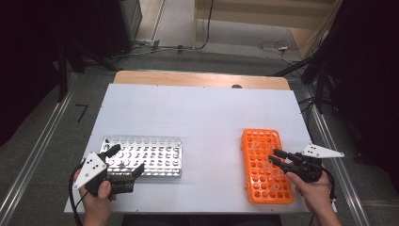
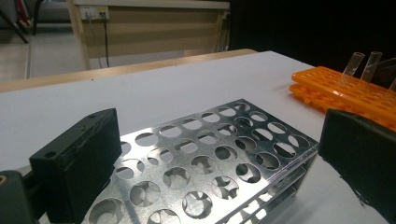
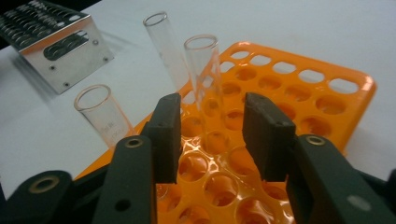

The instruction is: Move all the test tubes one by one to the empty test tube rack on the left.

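**Lining up on a glass tube in the orange rack**

High view: the right gripper (image 1: 277, 158) hovers over the orange tube rack (image 1: 264, 165), its jaws partly spread and holding nothing. The left gripper (image 1: 126, 161) rests at the metal rack (image 1: 143, 156), jaws wide apart.

Left gripper view: the metal rack (image 2: 210, 172) sits between and beyond the spread jaws, untouched.

Right gripper view: the nearest glass test tube (image 3: 205, 77) stands just ahead of the gap, tilted slightly. I'd ease forward squarely, centre it, then close gently so the glass doesn't tip.
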{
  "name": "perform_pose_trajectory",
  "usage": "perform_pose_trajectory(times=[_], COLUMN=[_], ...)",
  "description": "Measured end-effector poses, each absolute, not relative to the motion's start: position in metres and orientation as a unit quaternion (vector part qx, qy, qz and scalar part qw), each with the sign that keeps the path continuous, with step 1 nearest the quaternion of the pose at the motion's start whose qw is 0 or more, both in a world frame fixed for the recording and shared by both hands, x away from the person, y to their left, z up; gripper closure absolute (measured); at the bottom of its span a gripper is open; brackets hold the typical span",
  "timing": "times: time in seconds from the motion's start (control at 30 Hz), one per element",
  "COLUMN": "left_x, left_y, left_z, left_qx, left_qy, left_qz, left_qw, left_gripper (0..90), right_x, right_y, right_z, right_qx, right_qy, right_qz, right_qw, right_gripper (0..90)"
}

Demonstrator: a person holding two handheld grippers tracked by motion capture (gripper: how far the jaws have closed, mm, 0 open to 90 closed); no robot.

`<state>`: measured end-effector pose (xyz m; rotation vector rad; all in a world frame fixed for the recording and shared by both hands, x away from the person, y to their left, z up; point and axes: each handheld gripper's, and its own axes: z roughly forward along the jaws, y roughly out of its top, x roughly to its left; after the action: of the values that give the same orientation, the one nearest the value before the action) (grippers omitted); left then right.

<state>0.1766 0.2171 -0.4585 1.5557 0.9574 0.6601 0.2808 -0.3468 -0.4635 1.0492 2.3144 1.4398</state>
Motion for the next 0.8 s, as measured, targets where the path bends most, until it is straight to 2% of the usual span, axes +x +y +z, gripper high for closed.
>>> perform_pose_trajectory(times=[0.1,0.2,0.33,0.57,0.8], left_x=[0.177,0.176,0.176,0.176,0.177], left_y=[0.216,0.215,0.214,0.213,0.210], left_z=[-0.458,-0.458,-0.458,-0.458,-0.459], left_qx=[0.663,0.665,0.665,0.665,0.669], left_qy=[0.405,0.404,0.404,0.404,0.403], left_qz=[0.280,0.280,0.279,0.278,0.273], left_qw=[0.563,0.563,0.563,0.563,0.562], left_gripper=[0.0,0.0,0.0,0.0,0.0], right_x=[0.284,0.286,0.289,0.289,0.288], right_y=[-0.343,-0.340,-0.339,-0.338,-0.336], right_z=[-0.468,-0.472,-0.477,-0.480,-0.479], right_qx=[0.353,0.348,0.346,0.336,0.340], right_qy=[0.796,0.804,0.808,0.806,0.805], right_qz=[0.481,0.471,0.468,0.474,0.467], right_qw=[0.107,0.103,0.097,0.113,0.132], right_gripper=[60.5,68.5,69.3,69.7,74.3])
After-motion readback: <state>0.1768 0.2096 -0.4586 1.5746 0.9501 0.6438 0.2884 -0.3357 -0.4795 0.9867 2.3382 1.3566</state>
